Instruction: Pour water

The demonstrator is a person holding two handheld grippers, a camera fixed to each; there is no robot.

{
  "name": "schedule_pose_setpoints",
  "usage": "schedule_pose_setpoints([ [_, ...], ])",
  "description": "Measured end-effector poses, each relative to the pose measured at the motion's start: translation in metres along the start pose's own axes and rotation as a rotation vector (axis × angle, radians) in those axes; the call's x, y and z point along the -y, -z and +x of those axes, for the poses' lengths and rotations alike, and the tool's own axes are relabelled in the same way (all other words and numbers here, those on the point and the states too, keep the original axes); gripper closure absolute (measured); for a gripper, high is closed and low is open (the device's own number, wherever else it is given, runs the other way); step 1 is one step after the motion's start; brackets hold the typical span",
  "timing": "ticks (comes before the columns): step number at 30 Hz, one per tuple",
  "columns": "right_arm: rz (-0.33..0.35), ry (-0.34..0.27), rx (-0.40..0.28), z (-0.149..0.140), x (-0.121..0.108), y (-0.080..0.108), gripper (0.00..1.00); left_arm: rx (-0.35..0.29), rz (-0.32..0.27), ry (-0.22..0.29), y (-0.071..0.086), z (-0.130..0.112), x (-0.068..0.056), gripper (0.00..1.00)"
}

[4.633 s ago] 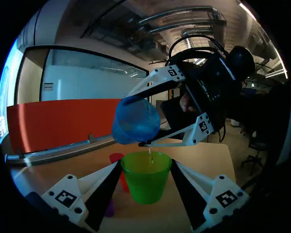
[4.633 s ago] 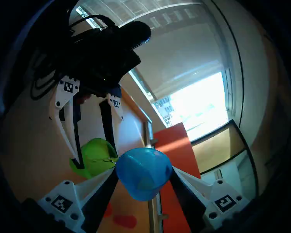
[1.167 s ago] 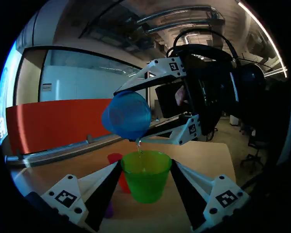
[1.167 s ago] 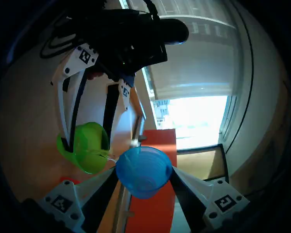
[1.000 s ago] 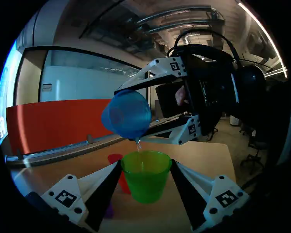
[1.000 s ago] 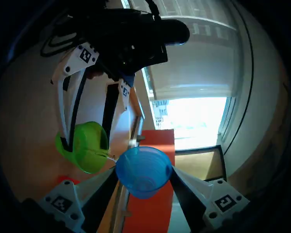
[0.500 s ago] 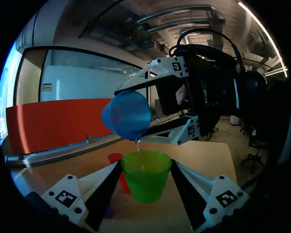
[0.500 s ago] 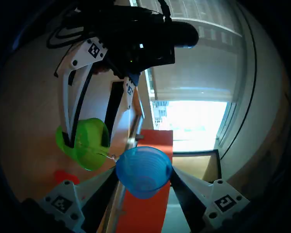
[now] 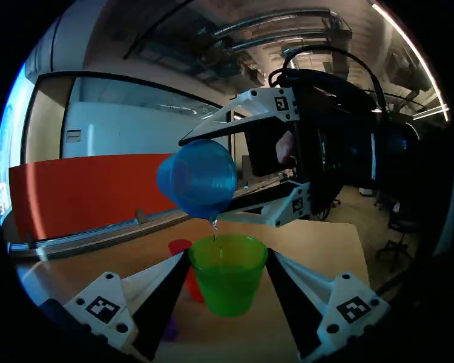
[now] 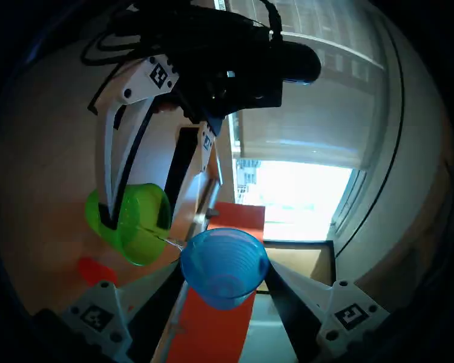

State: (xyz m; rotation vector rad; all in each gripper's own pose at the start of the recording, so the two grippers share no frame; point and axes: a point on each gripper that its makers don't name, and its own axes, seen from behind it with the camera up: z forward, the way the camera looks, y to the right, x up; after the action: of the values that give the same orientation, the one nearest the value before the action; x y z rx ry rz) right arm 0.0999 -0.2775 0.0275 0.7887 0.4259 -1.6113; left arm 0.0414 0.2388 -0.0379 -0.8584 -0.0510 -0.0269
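Pouring, against earlier: the blue cup point(image 9: 197, 178) is tipped further over than a few seconds back, with its mouth turned more to the side. The water point(image 9: 215, 227) has thinned from a steady thread to a drip at the lip. Over the last half second hardly anything has shifted.
Green cup: the green cup point(image 9: 228, 275) sits where it did, upright and straight under the blue cup's lip, with a gap between the two rims.
Left hand-held gripper: my left hand-held gripper point(image 9: 227, 263) is level and low over the bench point(image 9: 315, 242), both fingers pressed to the green cup's sides. I cannot tell whether the cup's base rests on the bench.
Right hand-held gripper: my right hand-held gripper point(image 10: 224, 266) is rolled well over and clamps the blue cup between both fingers. In the left gripper view it stands above and beyond the green cup, with my hand point(image 9: 284, 145) behind its fingers.
Red cup: a red cup point(image 9: 180, 247) stands just behind the green cup, beside the finger on that view's left.
Edges and room: the bench's far edge runs close behind the cups, below the orange panel point(image 9: 88, 187). Open bench top stretches to the right of the green cup as far as the far corner.
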Motion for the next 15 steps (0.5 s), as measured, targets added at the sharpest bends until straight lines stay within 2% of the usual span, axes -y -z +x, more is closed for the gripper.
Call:
schedule_pose_setpoints([
  [15,-0.009,0.066,-0.003,0.0023,-0.0006,-0.0003,0.09,-0.002,0.002,-0.002,-0.0004,0.0029,0.0007,0.11],
])
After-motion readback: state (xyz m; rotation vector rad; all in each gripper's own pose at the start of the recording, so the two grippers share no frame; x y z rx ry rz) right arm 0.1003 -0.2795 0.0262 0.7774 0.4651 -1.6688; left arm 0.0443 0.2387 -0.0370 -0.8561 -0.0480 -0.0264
